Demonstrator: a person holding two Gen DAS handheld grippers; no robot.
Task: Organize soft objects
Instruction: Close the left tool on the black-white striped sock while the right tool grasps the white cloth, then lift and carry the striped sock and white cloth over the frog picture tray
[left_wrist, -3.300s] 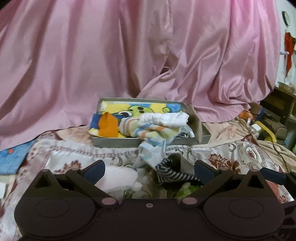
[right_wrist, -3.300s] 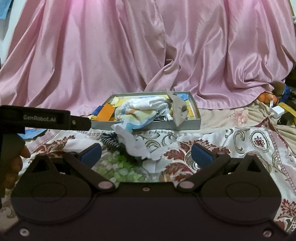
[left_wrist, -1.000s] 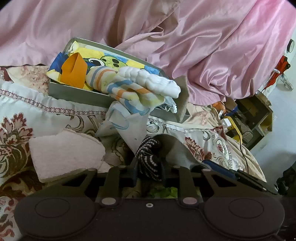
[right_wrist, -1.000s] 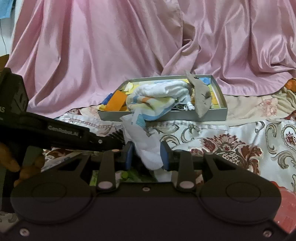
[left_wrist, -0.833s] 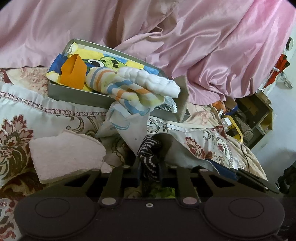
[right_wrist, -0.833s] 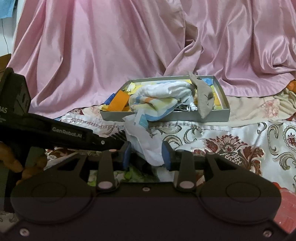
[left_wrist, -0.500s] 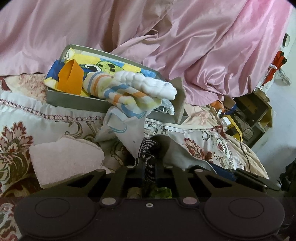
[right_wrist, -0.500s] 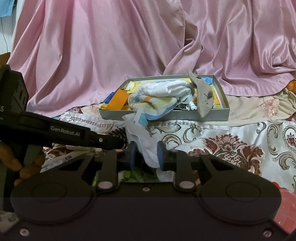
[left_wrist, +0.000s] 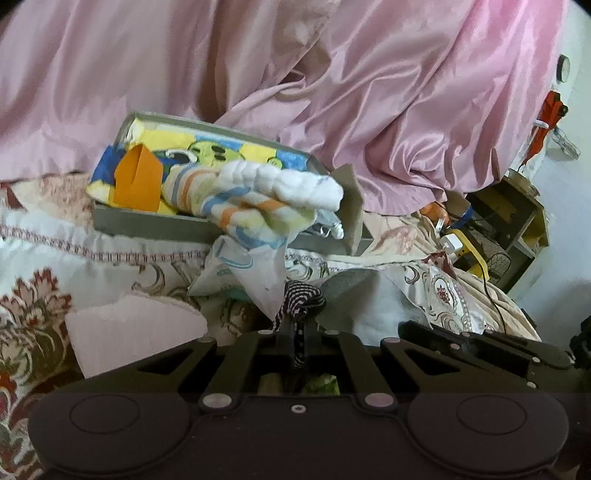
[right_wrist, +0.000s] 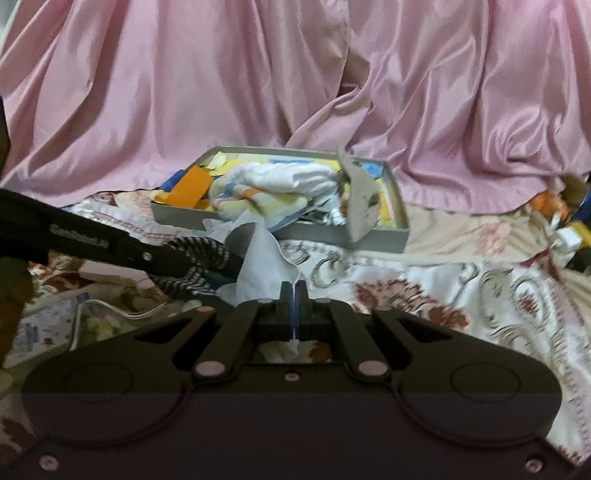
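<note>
Now both grippers are pinching cloth in front of the grey tray (right_wrist: 373, 236).
Left gripper (left_wrist: 298, 328) clamps the black-and-white striped fabric (left_wrist: 301, 297) (bunched above its tips) — right gripper (right_wrist: 293, 291) is closed on the white cloth (right_wrist: 260, 258), just beside it on the floral bedspread (right_wrist: 461, 288).

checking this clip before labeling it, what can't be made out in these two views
- Left wrist view: the lower end of the striped sock is hidden between the left claw fingers.
- Right wrist view: how much of the white cloth is pinched is hidden by the right claw body.
- Both views: the floor of the grey box is covered by the striped towel.
- Right wrist view: the bedspread pattern is blurred.
</note>
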